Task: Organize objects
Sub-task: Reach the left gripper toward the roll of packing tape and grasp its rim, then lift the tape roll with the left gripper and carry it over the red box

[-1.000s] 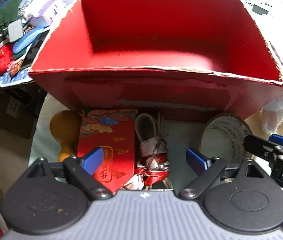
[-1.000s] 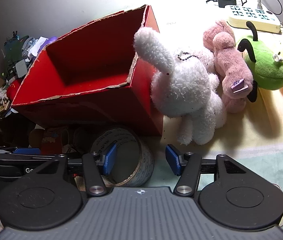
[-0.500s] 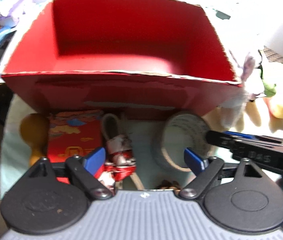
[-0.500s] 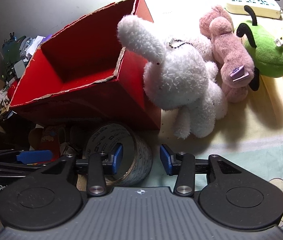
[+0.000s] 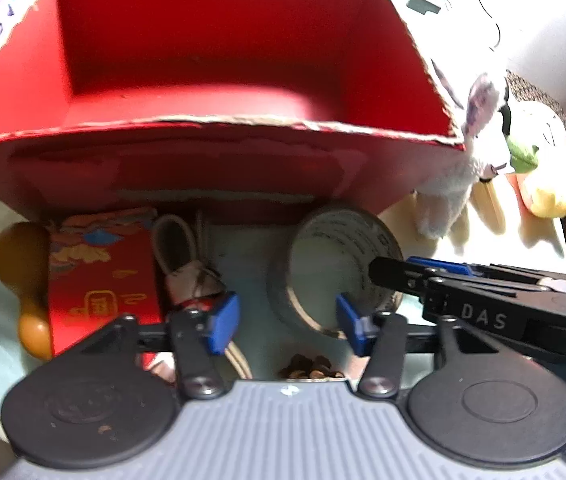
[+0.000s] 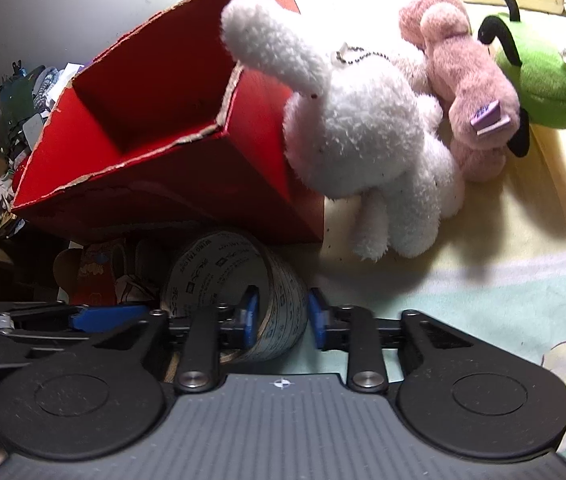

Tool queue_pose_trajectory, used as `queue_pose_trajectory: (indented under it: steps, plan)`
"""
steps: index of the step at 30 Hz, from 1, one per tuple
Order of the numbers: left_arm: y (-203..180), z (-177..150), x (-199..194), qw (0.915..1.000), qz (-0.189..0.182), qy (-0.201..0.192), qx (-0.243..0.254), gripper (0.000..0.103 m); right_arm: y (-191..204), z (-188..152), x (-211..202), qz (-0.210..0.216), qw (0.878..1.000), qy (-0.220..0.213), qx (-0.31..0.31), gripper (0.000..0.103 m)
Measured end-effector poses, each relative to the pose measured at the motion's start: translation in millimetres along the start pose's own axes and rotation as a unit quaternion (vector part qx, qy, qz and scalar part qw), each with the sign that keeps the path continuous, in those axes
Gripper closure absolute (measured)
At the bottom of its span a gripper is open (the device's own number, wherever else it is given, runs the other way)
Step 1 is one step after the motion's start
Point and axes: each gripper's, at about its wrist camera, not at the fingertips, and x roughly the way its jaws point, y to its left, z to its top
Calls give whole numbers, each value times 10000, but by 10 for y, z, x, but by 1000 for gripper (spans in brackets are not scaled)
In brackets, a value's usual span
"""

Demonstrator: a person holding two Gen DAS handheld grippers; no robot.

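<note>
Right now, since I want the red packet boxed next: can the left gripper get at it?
Probably yes. The left gripper is open, and the red packet lies flat just beside its fingers, uncovered. The knotted cord bundle crowds one edge.

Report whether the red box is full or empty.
Empty, as far as shown: the red box shows only bare red floor and walls; the floor along its near wall is hidden.

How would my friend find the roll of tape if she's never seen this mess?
Start at the big red cardboard box. On the pale cloth just in front of its near wall, by the corner next to the white plush bunny, sits the roll of tape. It is the only ring there, grey-brown with small printed labels, and the right gripper straddles its wall.
</note>
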Motion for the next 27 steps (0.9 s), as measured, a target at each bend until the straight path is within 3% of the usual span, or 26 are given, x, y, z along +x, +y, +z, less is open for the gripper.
queue_pose_trajectory:
  steps: [4, 5, 9, 18, 27]
  plan:
    - [-45, -9, 82, 9998, -130, 122, 55, 67, -45, -33, -27, 99, 9999, -21, 91, 88]
    - [-46, -11, 106, 9997, -177, 153, 54, 75, -50, -42, -40, 95, 9999, -29, 94, 88]
    - [-40, -8, 127, 9995, -284, 136, 41, 80, -98, -77, -101, 31, 9999, -52, 145, 88]
    - [-97, -88, -29, 9950, -905, 274, 312, 80, -262, -277, -571, 38, 9993, -211, 312, 88]
    - [-514, 1, -567, 9784, -1639, -291, 1228, 80, -126, -246, -1340, -68, 9916, -1243, 349, 88]
